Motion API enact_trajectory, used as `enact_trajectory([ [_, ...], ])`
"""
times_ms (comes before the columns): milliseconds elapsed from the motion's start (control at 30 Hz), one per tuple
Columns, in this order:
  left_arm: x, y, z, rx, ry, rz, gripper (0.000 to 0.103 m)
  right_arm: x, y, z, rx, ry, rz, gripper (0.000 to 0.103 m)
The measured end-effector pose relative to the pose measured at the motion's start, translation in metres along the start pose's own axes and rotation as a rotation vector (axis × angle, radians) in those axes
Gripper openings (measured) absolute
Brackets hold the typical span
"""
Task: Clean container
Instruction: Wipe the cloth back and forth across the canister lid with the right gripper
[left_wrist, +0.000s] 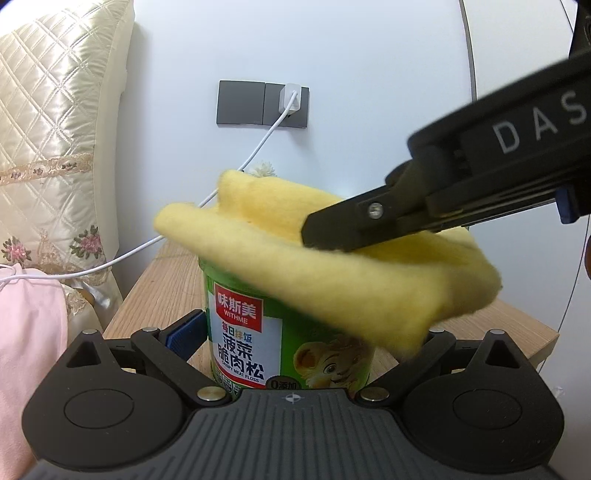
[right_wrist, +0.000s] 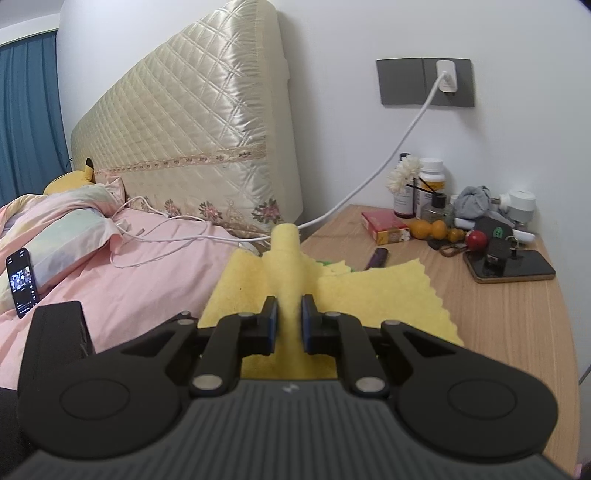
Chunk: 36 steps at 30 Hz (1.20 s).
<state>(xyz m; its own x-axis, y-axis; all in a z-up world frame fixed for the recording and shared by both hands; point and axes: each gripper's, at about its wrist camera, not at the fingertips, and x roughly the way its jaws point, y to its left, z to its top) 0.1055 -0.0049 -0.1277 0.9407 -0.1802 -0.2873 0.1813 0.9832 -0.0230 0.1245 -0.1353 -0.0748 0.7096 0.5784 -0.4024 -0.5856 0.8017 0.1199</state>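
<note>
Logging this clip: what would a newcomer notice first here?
The yellow cloth, pinched in the right gripper, draped over the top of the green jar. The left gripper holds that jar at the near end of the wooden table. Clutter crowds the table's far end by the wall.

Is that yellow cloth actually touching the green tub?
Touching. In the left wrist view, the yellow cloth, pinched by the right tongs, drapes over the top of the green tub with no gap.
</note>
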Motion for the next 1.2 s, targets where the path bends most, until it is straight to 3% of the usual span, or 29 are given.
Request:
enact_trajectory([
  [33, -0.016, -0.015, 0.011, 0.0, -0.005, 0.0, 0.099, -0.001, 0.0, -0.001, 0.0, 0.001, 0.0, 0.013],
  [267, -0.011, -0.005, 0.003, 0.001, -0.012, 0.001, 0.099, 0.016, -0.009, 0.011, 0.016, -0.016, 0.0, 0.014],
  [500, -0.004, 0.003, 0.001, -0.001, -0.021, 0.009, 0.099, 0.034, 0.005, 0.015, -0.006, -0.013, 0.057, 0.014],
  [700, 0.005, 0.015, -0.007, 0.003, -0.024, 0.007, 0.099, 0.018, 0.017, 0.008, 0.004, -0.005, 0.099, 0.014],
  [900, 0.013, 0.029, -0.013, 0.005, -0.015, 0.003, 0.1, -0.005, 0.014, -0.001, -0.001, -0.003, 0.074, 0.014],
  [1200, 0.023, 0.036, -0.007, 0.007, -0.016, -0.006, 0.099, 0.007, 0.01, 0.002, 0.004, -0.019, 0.078, 0.014],
])
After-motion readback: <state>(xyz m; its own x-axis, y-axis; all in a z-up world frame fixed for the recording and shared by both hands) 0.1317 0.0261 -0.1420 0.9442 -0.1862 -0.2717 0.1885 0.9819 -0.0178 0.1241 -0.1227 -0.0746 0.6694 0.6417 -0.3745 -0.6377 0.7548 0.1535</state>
